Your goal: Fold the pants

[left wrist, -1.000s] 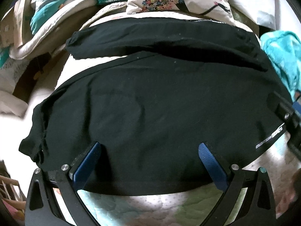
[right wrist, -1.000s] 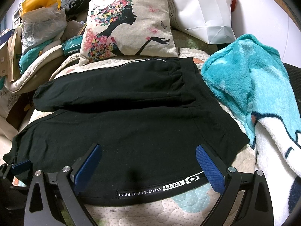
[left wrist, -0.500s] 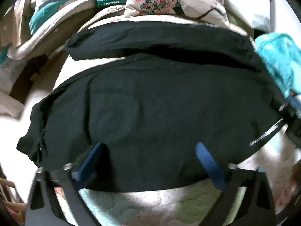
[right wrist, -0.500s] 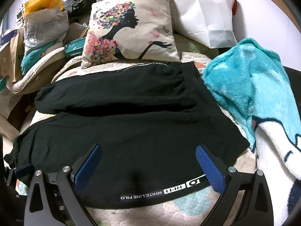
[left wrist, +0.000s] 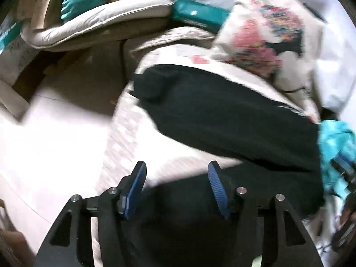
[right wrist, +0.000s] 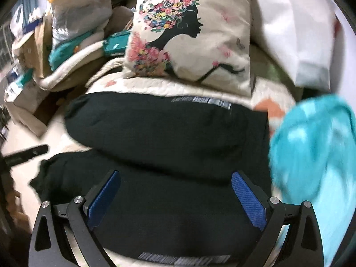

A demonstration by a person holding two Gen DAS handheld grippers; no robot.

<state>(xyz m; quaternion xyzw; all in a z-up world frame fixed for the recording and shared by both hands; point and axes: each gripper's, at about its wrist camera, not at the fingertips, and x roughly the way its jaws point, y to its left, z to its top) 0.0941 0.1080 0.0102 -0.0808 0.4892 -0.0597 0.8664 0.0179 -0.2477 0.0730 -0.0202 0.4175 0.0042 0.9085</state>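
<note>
The black pants point(right wrist: 169, 138) lie spread on a quilted bed, far leg above near leg; they also show in the left wrist view point(left wrist: 233, 120). My left gripper point(left wrist: 176, 178) is partly open, jaws narrower than before, over the near leg's left end, nothing clearly between the pads. My right gripper point(right wrist: 175, 187) is wide open and empty over the near leg, above its white-lettered waistband point(right wrist: 184, 259). The left gripper's black tip point(right wrist: 26, 153) shows at the far left of the right wrist view.
A floral silhouette cushion point(right wrist: 191, 35) stands behind the pants. A turquoise fleece blanket point(right wrist: 316, 146) lies to the right. Bags, boxes and a rolled quilt point(right wrist: 66, 71) pile up at the back left. A white bag point(right wrist: 296, 29) leans at the back right.
The left gripper has swung left toward the leg ends and its jaws have narrowed. The right gripper has moved forward over the pants. Both views are blurred by motion.
</note>
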